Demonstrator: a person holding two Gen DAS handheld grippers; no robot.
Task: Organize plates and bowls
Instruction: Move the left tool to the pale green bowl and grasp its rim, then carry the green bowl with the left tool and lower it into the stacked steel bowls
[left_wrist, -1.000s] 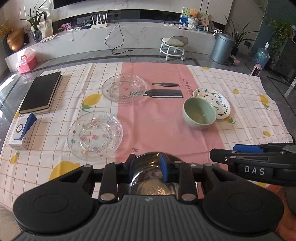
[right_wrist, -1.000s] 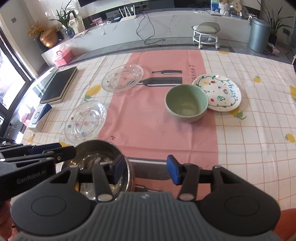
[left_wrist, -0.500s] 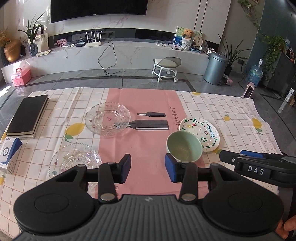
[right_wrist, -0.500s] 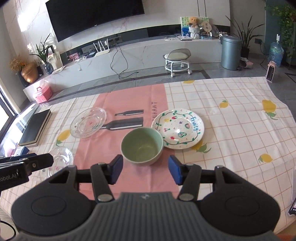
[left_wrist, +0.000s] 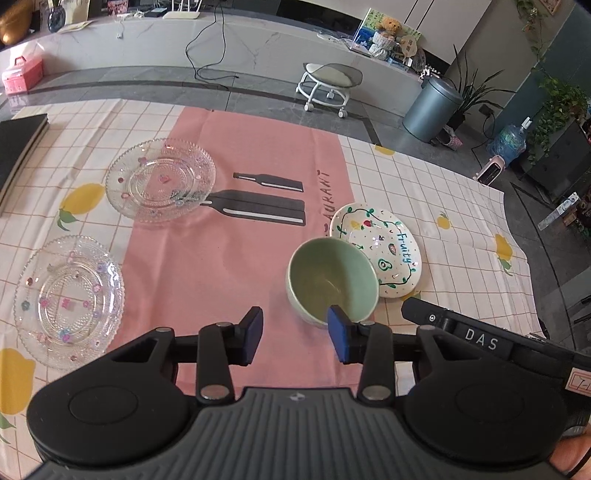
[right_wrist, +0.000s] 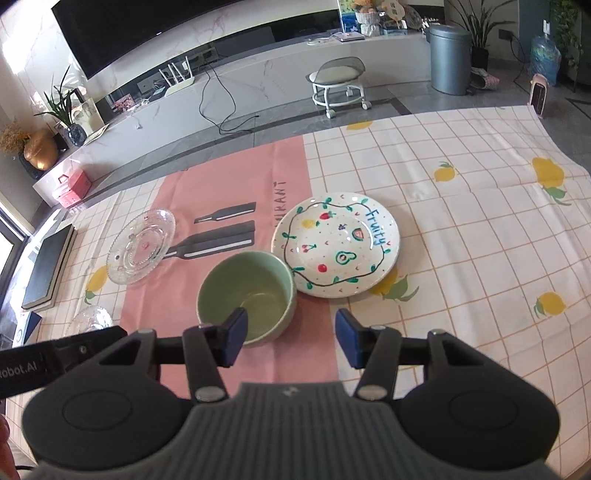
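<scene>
A green bowl (left_wrist: 332, 280) (right_wrist: 247, 291) stands on the pink stripe of the tablecloth, touching a white painted plate (left_wrist: 380, 251) (right_wrist: 336, 243) on its right. Two clear glass plates (left_wrist: 160, 181) (left_wrist: 68, 301) lie to the left, and the farther glass plate (right_wrist: 142, 245) also shows in the right wrist view. My left gripper (left_wrist: 295, 332) is open just left of the bowl, its right pad in front of the near rim. My right gripper (right_wrist: 291, 336) has its jaws closing with nothing pressed. Its left pad overlaps the bowl's near rim.
A black notebook (left_wrist: 22, 147) (right_wrist: 48, 266) lies at the table's left edge. The right gripper's body (left_wrist: 461, 332) reaches in beside the left one. Beyond the far table edge stand a white stool (left_wrist: 328, 85) and a grey bin (left_wrist: 430, 107).
Both grippers moved forward from the steel bowl to the green bowl, and the steel bowl has left both views. The left jaws widened after letting it go.
</scene>
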